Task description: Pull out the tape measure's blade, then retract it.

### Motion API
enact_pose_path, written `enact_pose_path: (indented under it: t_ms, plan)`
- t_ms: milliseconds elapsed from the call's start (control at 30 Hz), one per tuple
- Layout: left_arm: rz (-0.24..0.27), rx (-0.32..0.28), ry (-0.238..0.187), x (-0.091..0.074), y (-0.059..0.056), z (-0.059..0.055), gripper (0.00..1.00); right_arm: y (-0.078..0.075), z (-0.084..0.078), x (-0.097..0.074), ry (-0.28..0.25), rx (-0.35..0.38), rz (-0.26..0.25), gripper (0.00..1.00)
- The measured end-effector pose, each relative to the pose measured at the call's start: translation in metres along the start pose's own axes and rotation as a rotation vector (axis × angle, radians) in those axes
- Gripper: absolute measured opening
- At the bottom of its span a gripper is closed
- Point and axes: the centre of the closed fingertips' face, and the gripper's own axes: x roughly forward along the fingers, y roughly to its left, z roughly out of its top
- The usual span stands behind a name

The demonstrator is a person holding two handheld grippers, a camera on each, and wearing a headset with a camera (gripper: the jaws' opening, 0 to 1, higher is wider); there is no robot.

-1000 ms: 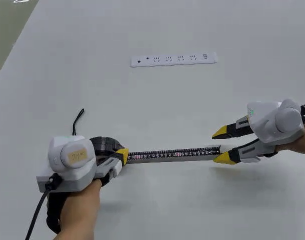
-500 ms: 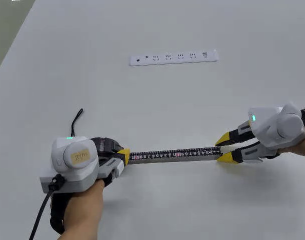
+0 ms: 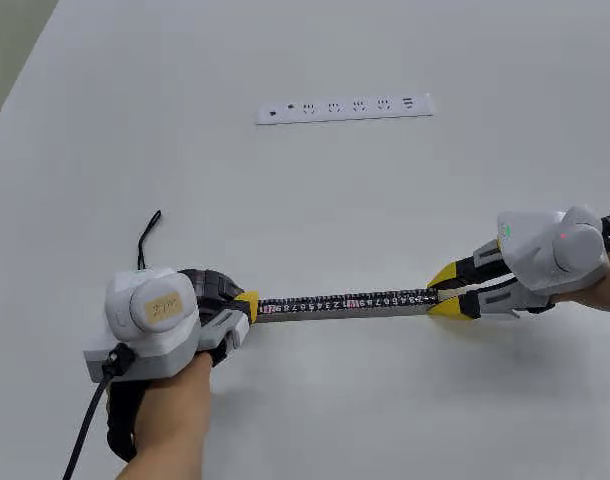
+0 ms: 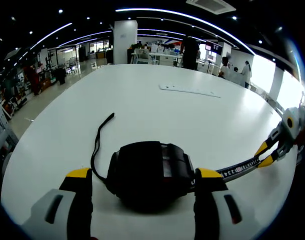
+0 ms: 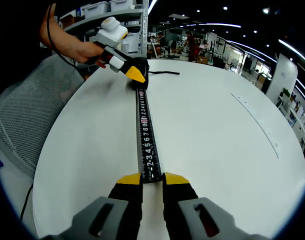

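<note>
Black plastic tape measure (image 4: 150, 172) clamped in left tongs (image 4: 143, 175); its black numbered blade (image 3: 345, 303) lies extended on white tabletop (image 3: 335, 200), tip pinched by right tongs (image 5: 152, 179).

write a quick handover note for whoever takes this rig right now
Grippers: the left claw is shut on the tape measure case, which sits on the white table. The right claw is shut on the tip of the blade.
Done: blade partly pulled out, stretched straight between the two claws along the table.
Left: pull further if needed, then let the blade retract into the case.
</note>
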Motion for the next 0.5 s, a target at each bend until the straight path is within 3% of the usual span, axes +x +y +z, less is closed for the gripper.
enact_pose_path:
  t_ms: [300, 500]
  plan:
    - [-0.002, -0.052, -0.02, 0.0008, -0.0018, 0.0072, 0.74, -0.0006, -0.0001, 0.0003, -0.002, 0.011, 0.0, 0.15]
    - [-0.009, -0.073, -0.003, 0.0045, -0.0068, 0.0059, 0.67, -0.001, -0.0002, 0.0005, -0.004, 0.013, -0.006, 0.15]
